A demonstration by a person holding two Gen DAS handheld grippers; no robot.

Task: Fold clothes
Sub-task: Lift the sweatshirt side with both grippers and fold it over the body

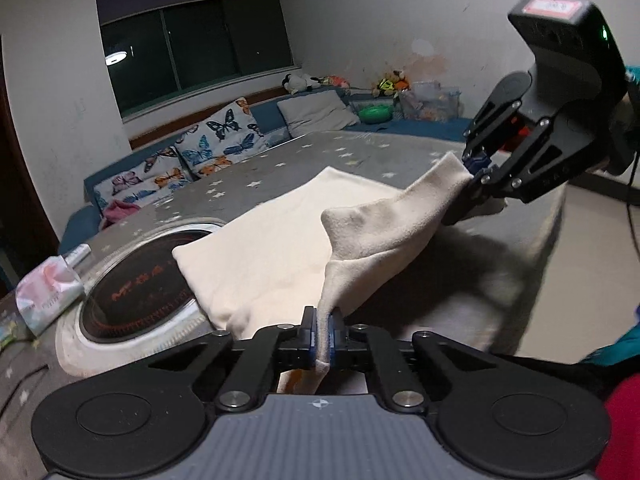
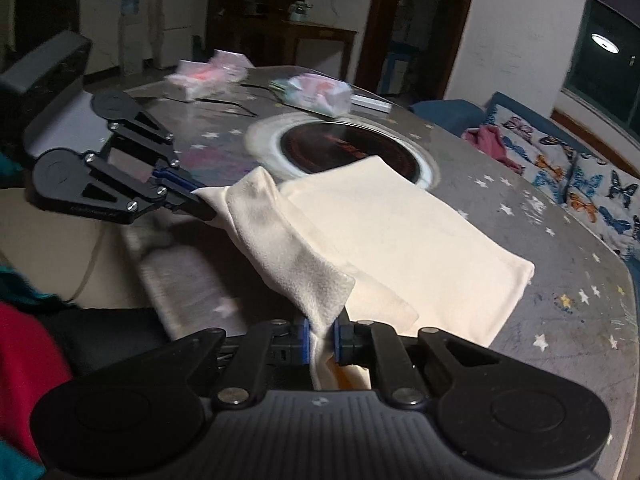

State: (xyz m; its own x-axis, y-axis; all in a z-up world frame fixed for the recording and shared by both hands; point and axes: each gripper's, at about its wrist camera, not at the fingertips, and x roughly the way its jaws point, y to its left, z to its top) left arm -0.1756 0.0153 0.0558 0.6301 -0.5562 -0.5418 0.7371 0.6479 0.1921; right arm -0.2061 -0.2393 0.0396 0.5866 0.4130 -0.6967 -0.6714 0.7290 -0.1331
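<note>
The right gripper (image 2: pixel 321 340) at the bottom of the view pinches a bunched edge of a cream cloth (image 2: pixel 400 232) between its blue pads (image 2: pixel 305 340). The left gripper (image 2: pixel 200 200) reaches in from the left and clamps the other raised corner — the edge between them hangs lifted off the table (image 2: pixel 560 320). The rest of the cloth lies flat on the grey star-patterned cover, its far corner overlapping a round black cooktop (image 2: pixel 332 148). Beyond sit two tissue packs (image 2: pixel 316 94) — blurred — and a butterfly-print sofa (image 2: pixel 580 184) at right.
</note>
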